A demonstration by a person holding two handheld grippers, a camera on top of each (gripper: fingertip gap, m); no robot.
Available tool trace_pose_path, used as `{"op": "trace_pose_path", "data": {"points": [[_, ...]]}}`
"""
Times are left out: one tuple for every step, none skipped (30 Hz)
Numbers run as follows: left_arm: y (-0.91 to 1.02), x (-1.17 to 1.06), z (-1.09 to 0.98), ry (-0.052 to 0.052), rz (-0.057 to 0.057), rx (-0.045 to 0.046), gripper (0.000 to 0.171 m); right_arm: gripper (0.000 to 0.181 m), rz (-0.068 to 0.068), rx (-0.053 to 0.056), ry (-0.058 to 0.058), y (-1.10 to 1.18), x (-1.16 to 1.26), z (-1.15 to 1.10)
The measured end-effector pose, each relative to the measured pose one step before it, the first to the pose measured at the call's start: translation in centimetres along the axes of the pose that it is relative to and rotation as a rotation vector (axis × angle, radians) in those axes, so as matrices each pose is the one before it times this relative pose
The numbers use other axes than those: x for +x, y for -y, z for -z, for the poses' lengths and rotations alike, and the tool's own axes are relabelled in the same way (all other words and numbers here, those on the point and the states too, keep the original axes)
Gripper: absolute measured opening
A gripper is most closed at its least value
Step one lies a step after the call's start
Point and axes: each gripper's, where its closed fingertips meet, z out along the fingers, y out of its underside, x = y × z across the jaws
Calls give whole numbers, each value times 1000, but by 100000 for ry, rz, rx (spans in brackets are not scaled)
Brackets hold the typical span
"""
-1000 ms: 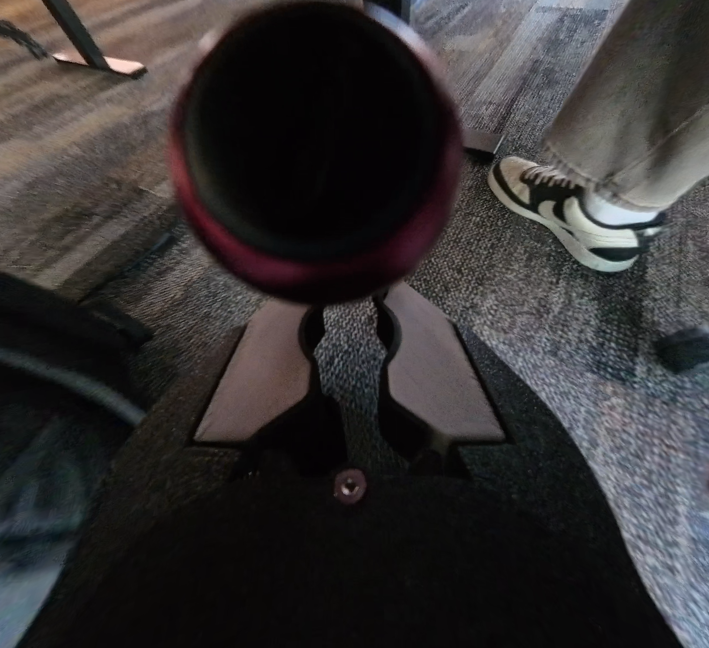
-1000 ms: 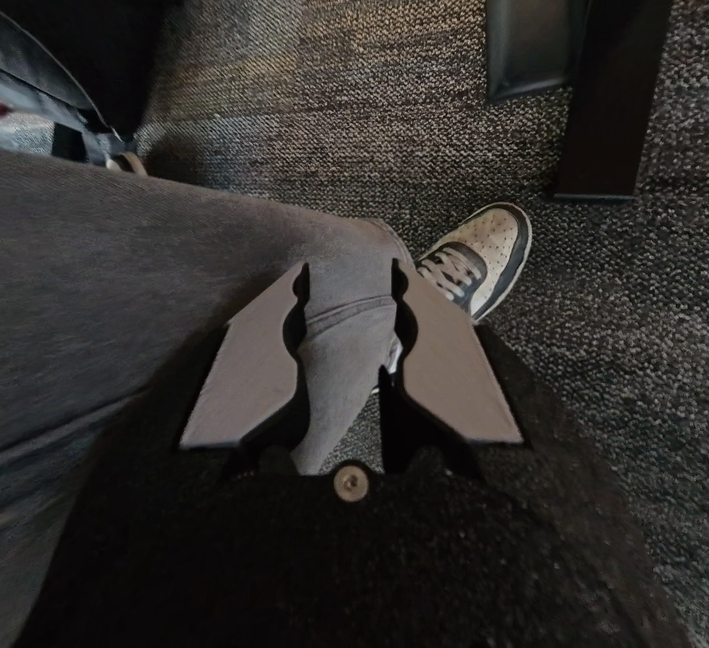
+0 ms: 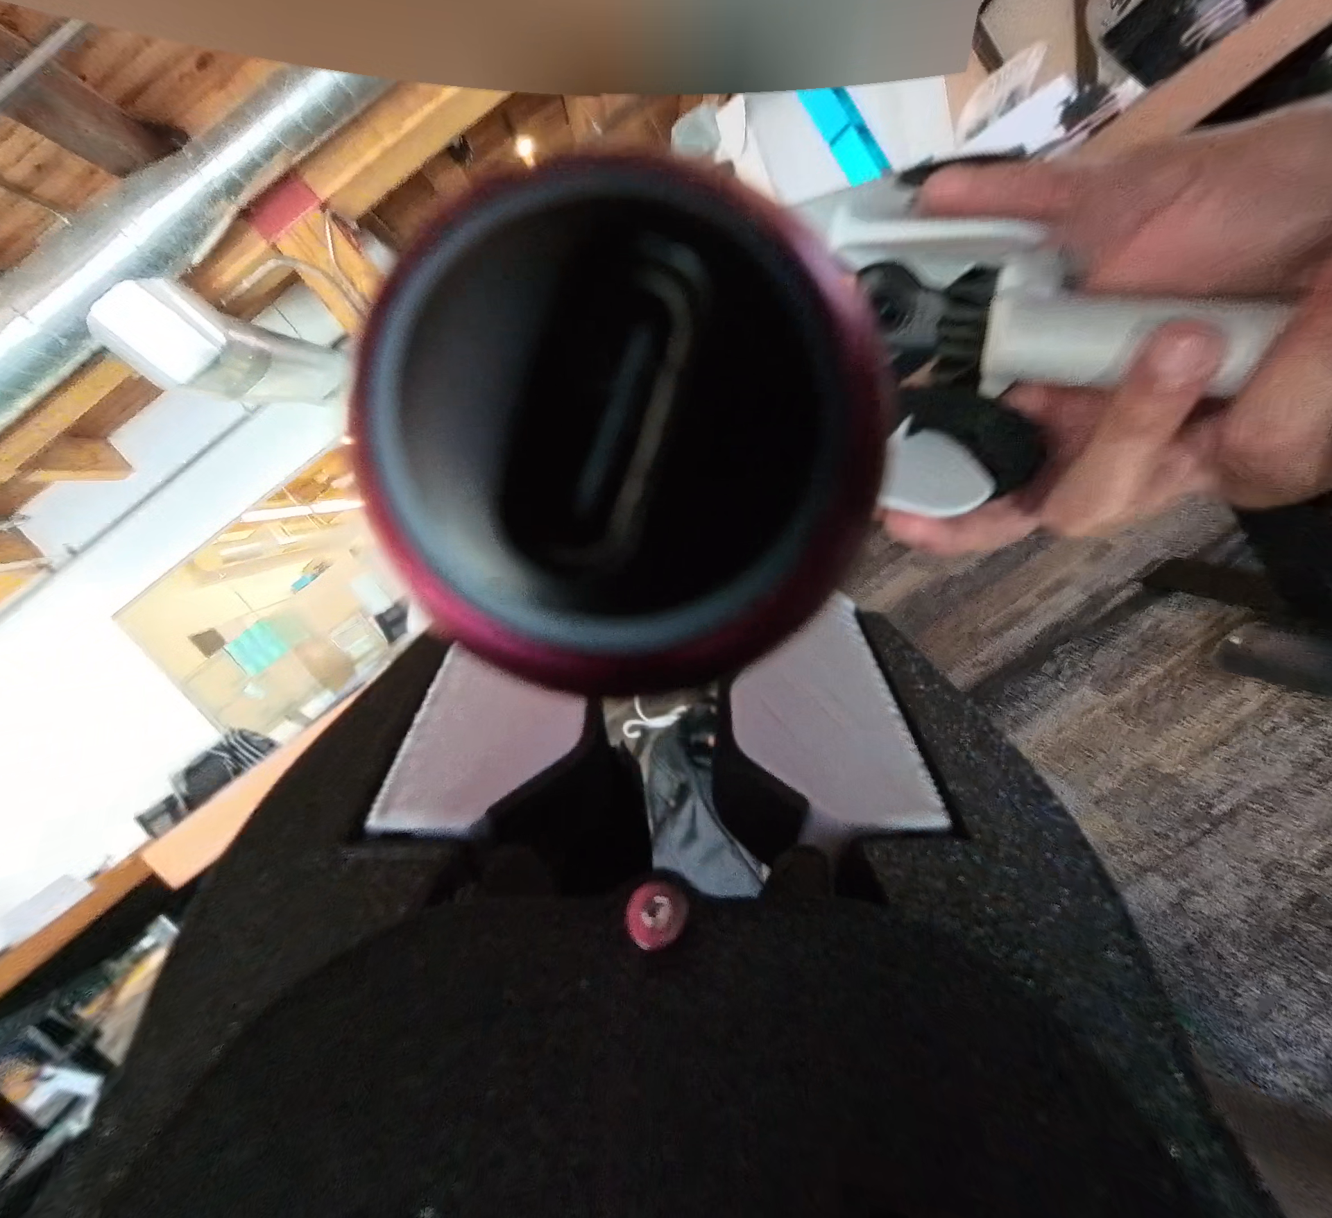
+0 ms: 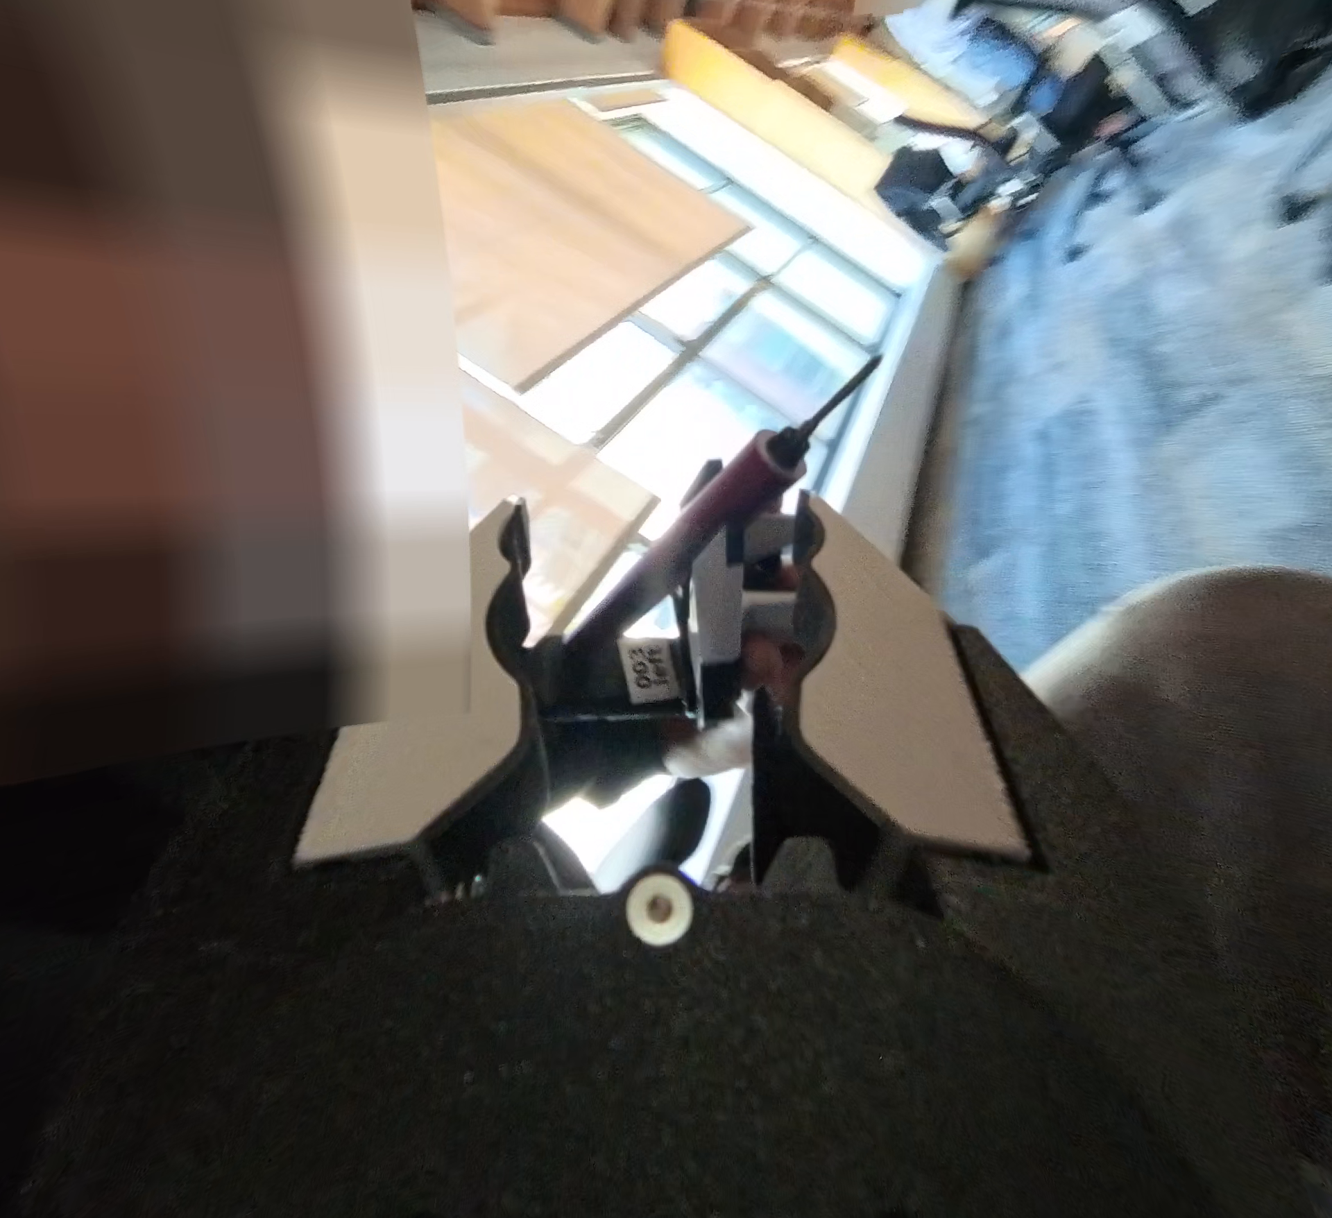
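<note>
My left gripper (image 3: 652,672) is shut on a maroon tube (image 3: 620,419), seen end-on with a dark hollow inside; the tube hides the fingertips. In the right wrist view the same tube (image 4: 692,535) slants up to the right, and a thin black rod (image 4: 840,398) sticks out of its far end. The left gripper's body (image 4: 721,578) with a white label holds its lower part. My right gripper (image 4: 662,520) is open and empty, and the tube shows in the gap between its fingers. In the left wrist view a hand (image 3: 1153,333) holds the right gripper's grey handle (image 3: 1067,333) just right of the tube.
Wooden ceiling beams (image 3: 108,102) and a silver duct (image 3: 144,232) lie behind the tube. Windows (image 4: 721,355) and grey carpet (image 4: 1117,427) with desks and chairs (image 4: 1081,66) fill the right wrist view. A grey trouser leg (image 4: 1189,693) is at the lower right.
Both grippers have swung up from pointing at the carpet and shoes and now face each other. The right jaws stand wider apart. The left still holds the maroon tube.
</note>
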Motion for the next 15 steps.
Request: {"op": "trace_pose_path", "data": {"points": [[931,-131,-507,764,-1375,1331,20,73,-2428,-1159,5262,543,-667,-721],[739,-73,-562,-379,1688,720,20,72,-650,270,2730,695,-533,-453],[770,-65,-546,-918,3582,1388,20,73,-1211,-430,2978,603,-729,-334],[826,-167,-578,-182,168,2660,20,71,-1444,-2059,3485,436,-859,-259],[685,-186,-702,-565,-2398,2462,19,68,454,248,1591,722,-782,-84],[610,-151,-695,-1562,1,2103,19,64,1756,-76,-690,584,-525,-46],[588,113,-585,-3665,3136,1845,19,60,2338,-2424,-1788,186,-314,-16],[434,161,-470,-3202,2958,887,18,63,2056,-4726,-2243,-274,-134,-63],[250,88,-292,-1190,984,-210,18,60,1420,-3120,-1785,-290,-63,-40],[223,291,-94,-1299,267,-177,22,49,-113,-4188,371,-672,-162,-91],[109,355,74,-887,-281,-678,21,35,-238,-5303,2136,-972,-309,-140],[-114,326,181,115,-15,-1828,23,21,1241,-3639,1521,-886,-217,-75],[-246,474,297,-226,1370,-2423,23,20,708,-259,-1211,-490,162,150],[-320,688,355,-797,2242,-3274,23,22,364,-1410,-1208,-730,309,274],[-334,827,397,-907,1676,-3579,22,23,-1864,-1234,334,-883,234,323]]}}
